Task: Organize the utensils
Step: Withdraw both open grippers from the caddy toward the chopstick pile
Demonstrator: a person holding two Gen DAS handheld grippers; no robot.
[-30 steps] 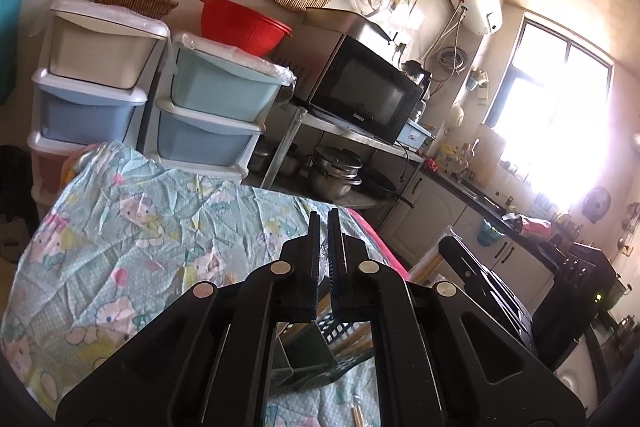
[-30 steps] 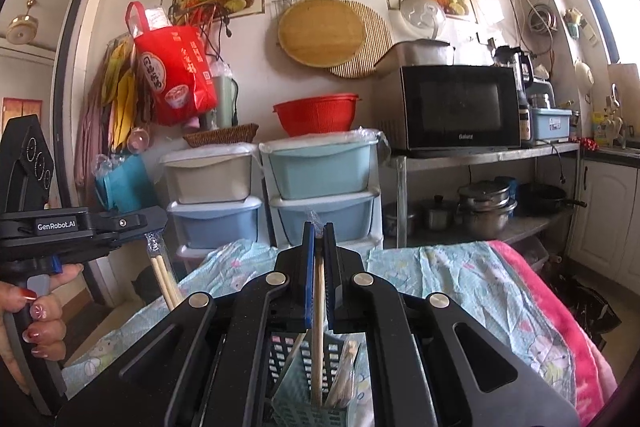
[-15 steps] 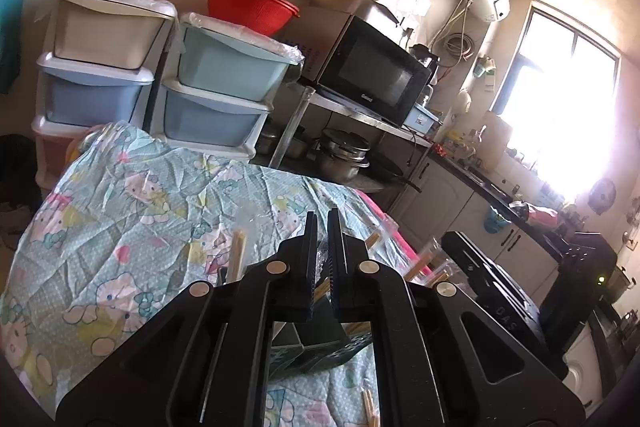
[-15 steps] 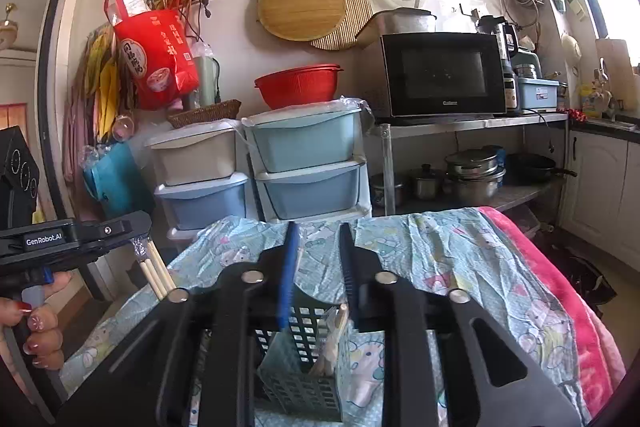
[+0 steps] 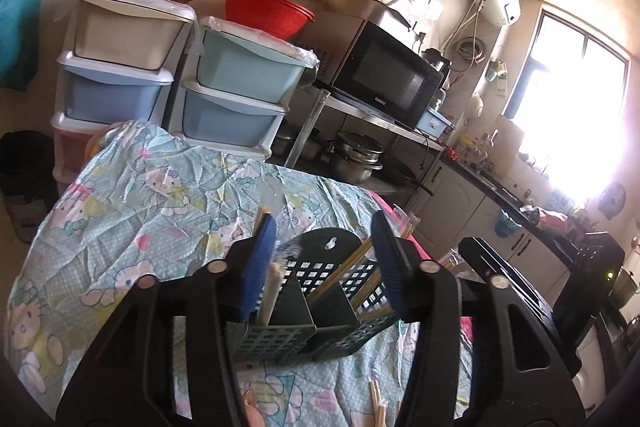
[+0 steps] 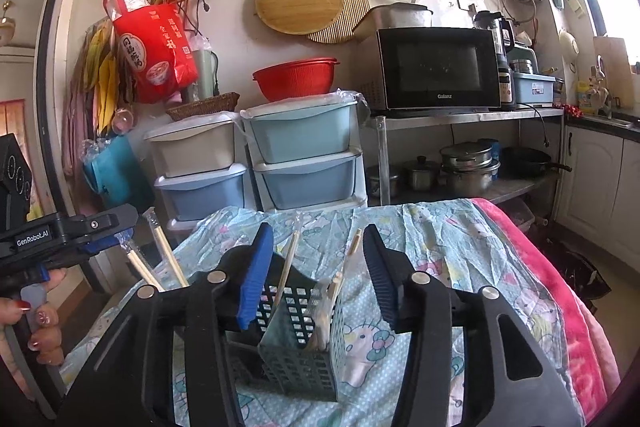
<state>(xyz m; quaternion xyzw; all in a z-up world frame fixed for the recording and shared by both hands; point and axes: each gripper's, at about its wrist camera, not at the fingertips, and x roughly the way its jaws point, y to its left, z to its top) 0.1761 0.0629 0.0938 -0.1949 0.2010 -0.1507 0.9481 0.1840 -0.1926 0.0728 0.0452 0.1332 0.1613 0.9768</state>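
A dark green mesh utensil holder (image 5: 340, 279) (image 6: 296, 359) stands on the cartoon-print tablecloth (image 5: 140, 195). My left gripper (image 5: 324, 263) hangs just over it with its jaws opening. A plastic-wrapped pair of chopsticks (image 5: 272, 287) leans by its left pad and drops into the holder's left compartment. My right gripper (image 6: 318, 267) is over the holder too, its jaws opening and nothing pressed between the pads. Wooden chopsticks (image 6: 286, 271) stand in the holder between them. In the right wrist view the left gripper (image 6: 124, 233) comes in from the left with the wrapped chopsticks (image 6: 160, 255) at its tip.
Loose chopsticks (image 5: 376, 403) lie on the cloth in front of the holder. A pink blanket edge (image 6: 552, 287) runs along the table's right side. Stacked plastic drawers (image 6: 304, 163) and a microwave shelf (image 6: 440, 71) stand behind the table. A hand (image 6: 40, 327) holds the left gripper.
Both grippers went from shut to apart. The right one let go of the chopsticks, which now stand in the holder. The left one sank toward the holder and released its wrapped pair.
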